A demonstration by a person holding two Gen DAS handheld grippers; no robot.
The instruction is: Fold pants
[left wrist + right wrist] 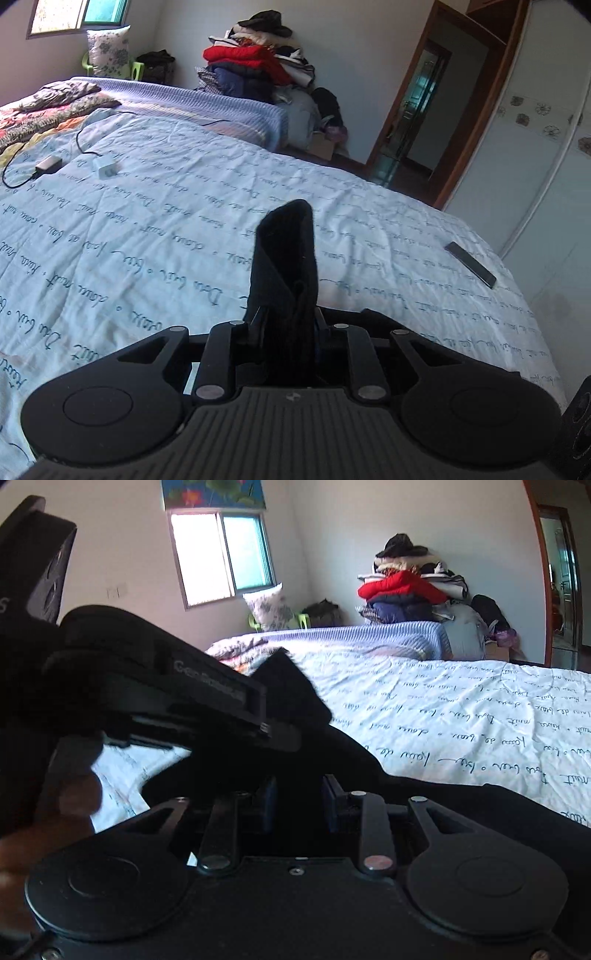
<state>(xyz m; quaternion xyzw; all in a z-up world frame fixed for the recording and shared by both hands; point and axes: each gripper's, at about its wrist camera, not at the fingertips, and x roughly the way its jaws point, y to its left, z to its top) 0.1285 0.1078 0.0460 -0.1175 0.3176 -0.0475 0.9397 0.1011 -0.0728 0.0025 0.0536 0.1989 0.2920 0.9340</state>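
Note:
The black pants (286,258) stick up as a folded corner from my left gripper (284,325), which is shut on them above the bed. In the right wrist view the same black cloth (295,698) runs from the left gripper's body (155,686) down across my right gripper (299,805). The right jaws stand a little apart with blue pads (330,805) showing; dark cloth lies around them and I cannot tell if they pinch it.
The bed (147,229) has a white cover printed with script. A dark phone (471,264) lies near its right edge. Two chargers (107,168) with cables lie at the far left. A pile of clothes (258,62) stands by the far wall, next to a doorway (417,110).

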